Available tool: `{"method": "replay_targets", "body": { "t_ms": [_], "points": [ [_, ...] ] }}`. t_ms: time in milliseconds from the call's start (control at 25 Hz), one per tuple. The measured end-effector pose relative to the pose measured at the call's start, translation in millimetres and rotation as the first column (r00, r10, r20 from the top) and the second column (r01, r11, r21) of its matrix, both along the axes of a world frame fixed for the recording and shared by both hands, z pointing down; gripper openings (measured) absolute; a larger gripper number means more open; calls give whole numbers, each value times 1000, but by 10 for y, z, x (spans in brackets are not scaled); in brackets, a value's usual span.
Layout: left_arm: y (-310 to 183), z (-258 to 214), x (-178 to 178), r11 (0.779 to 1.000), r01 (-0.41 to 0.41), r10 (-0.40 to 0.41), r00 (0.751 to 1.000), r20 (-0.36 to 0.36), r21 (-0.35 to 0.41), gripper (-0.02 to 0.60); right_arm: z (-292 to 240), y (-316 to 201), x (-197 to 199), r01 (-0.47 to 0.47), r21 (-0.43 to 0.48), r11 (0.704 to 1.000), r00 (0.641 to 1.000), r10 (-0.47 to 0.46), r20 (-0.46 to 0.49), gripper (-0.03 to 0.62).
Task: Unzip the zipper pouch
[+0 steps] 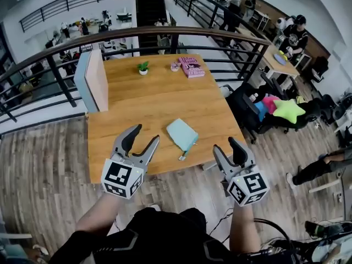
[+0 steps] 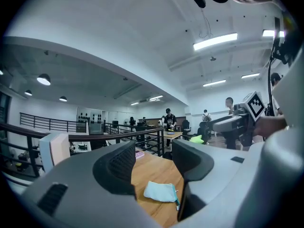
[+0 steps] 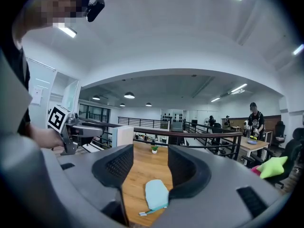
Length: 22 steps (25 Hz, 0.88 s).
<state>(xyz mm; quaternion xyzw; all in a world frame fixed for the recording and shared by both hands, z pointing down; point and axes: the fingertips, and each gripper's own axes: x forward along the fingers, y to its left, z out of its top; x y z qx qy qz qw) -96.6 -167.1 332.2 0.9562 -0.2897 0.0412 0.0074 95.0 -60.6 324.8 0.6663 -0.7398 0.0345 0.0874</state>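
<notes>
the one pouch [image 1: 182, 134] lies flat on the table [image 1: 148, 100] near its front edge, pull tab toward you. only bare wood lies between it and your two grippers. at the far end stand one small potted plant [image 1: 143, 67] and one pink book [image 1: 191, 66]; one upright box [image 1: 92, 80] stands at the left edge. your left gripper [image 1: 145, 135] and right gripper [image 1: 224, 145] both have jaws wide apart, holding nothing.

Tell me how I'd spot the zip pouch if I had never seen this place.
Find the wooden table beside the curved railing. On its near half, well apart from the pink book and small plant at the far edge, lies the pouch. It is the only flat, pale blue-green fabric thing there, with a pull tab at its near corner.
</notes>
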Motion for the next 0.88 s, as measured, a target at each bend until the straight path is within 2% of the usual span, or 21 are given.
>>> {"method": "replay_targets", "body": {
  "t_ms": [200,360,560,880],
  "points": [
    [-246,32,36,999,54,-54,998,13,-6,256,56,-383,113,69,5,998,997,-69,15,235],
    [-403,74,171,991,133,-133,991,18,-8,256,118,-701,257,172,12,985,985,-172,15,235],
    [-513,102,459,975,222,-221,975,21,-27,256,171,-1079,566,303,-5,953,953,-303,-1,233],
    [-620,209,791,929,368,-366,929,57,-43,256,278,-1625,969,468,-18,884,884,-468,-7,233]
  ]
}}
